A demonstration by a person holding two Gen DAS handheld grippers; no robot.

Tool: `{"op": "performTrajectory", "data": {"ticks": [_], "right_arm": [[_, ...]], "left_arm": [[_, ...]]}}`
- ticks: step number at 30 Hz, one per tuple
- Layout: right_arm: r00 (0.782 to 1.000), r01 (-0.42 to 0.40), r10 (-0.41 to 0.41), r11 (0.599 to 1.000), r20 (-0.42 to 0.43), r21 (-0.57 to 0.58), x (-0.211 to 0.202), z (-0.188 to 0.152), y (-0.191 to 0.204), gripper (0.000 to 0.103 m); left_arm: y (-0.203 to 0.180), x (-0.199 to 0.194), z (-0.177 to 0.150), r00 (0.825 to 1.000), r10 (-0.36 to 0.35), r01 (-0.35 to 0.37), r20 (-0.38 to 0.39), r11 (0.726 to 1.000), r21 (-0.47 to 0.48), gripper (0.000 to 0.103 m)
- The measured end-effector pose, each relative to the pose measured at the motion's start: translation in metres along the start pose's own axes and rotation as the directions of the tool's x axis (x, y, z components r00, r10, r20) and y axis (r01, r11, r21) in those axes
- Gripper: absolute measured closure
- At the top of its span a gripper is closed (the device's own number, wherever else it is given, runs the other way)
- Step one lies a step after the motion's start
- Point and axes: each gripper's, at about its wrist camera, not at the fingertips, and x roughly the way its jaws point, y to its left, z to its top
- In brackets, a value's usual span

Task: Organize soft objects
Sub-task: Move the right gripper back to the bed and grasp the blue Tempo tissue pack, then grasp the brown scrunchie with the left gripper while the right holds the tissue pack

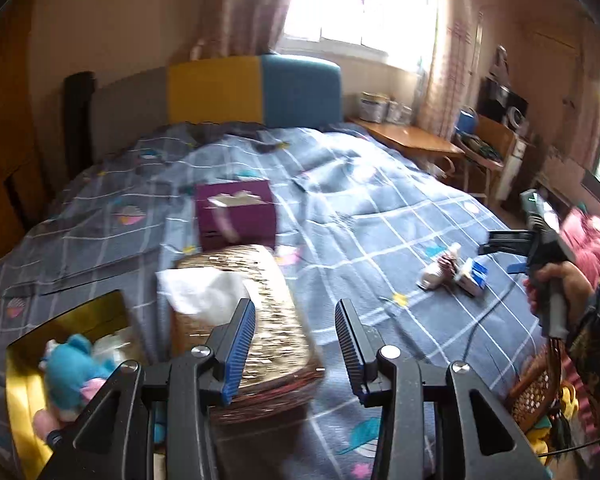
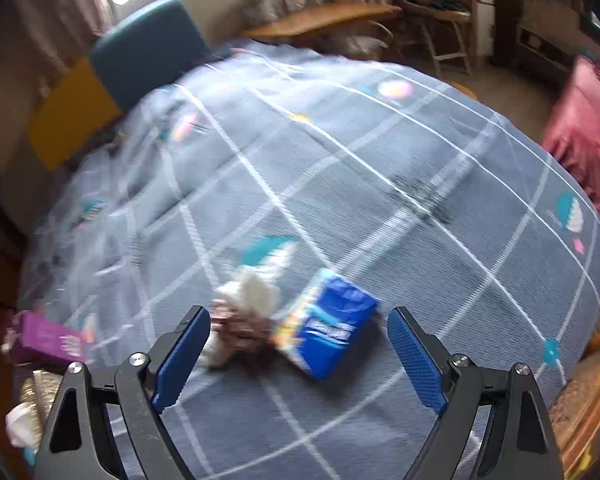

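Observation:
On the grey checked bed cover, a blue tissue pack [image 2: 332,332] lies beside a small white and brown plush toy [image 2: 244,312]. My right gripper [image 2: 298,314] hovers above them, open, with both showing between its blue pads [image 2: 180,356]. In the left wrist view the same pack [image 1: 474,276] and toy [image 1: 440,272] sit at the right, with the right gripper [image 1: 485,242] just over them in a hand [image 1: 560,284]. My left gripper [image 1: 296,320] stands open and holds nothing, above a gold sequined tissue box [image 1: 268,292]. A yellow box [image 1: 24,384] at lower left contains a teal plush [image 1: 70,368].
A purple box [image 1: 234,216] stands behind the gold tissue box. The bed has a yellow and blue headboard [image 1: 256,88]. A wooden table [image 1: 412,136] and chair [image 1: 488,148] stand past the far right side. Pink fabric [image 2: 584,128] and a wicker piece [image 1: 534,392] lie at the right edge.

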Motion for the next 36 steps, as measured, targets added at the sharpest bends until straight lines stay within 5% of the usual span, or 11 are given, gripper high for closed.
{"op": "performTrajectory", "data": {"ticks": [12, 19, 20, 21, 29, 36], "right_arm": [[0.983, 0.13, -0.127, 0.991, -0.131, 0.01, 0.055, 0.008, 0.004, 0.02], [0.982, 0.12, -0.12, 0.993, -0.146, -0.01, 0.07, 0.008, 0.009, 0.025], [0.983, 0.117, -0.118, 0.993, -0.142, -0.019, 0.069, 0.008, 0.009, 0.04], [0.984, 0.116, -0.118, 0.993, -0.133, -0.024, 0.067, 0.008, 0.009, 0.043], [0.989, 0.147, -0.147, 0.989, 0.016, -0.006, 0.036, 0.013, 0.0, 0.044], [0.982, 0.098, -0.109, 0.992, 0.157, 0.079, 0.006, 0.018, -0.015, 0.044]], "left_arm": [[-0.036, 0.025, -0.006, 0.995, -0.065, 0.071, -0.074, 0.994, 0.077, 0.061], [-0.047, 0.033, 0.0, 0.993, -0.08, 0.089, -0.087, 0.991, 0.103, 0.061], [-0.05, 0.034, 0.001, 0.992, -0.086, 0.096, -0.089, 0.99, 0.108, 0.061], [-0.052, 0.036, 0.002, 0.992, -0.092, 0.102, -0.091, 0.988, 0.113, 0.061], [-0.078, 0.069, 0.017, 0.983, -0.109, 0.129, -0.149, 0.983, 0.13, 0.061], [-0.12, 0.141, 0.03, 0.947, -0.149, 0.195, -0.285, 0.971, 0.139, 0.061]]}}
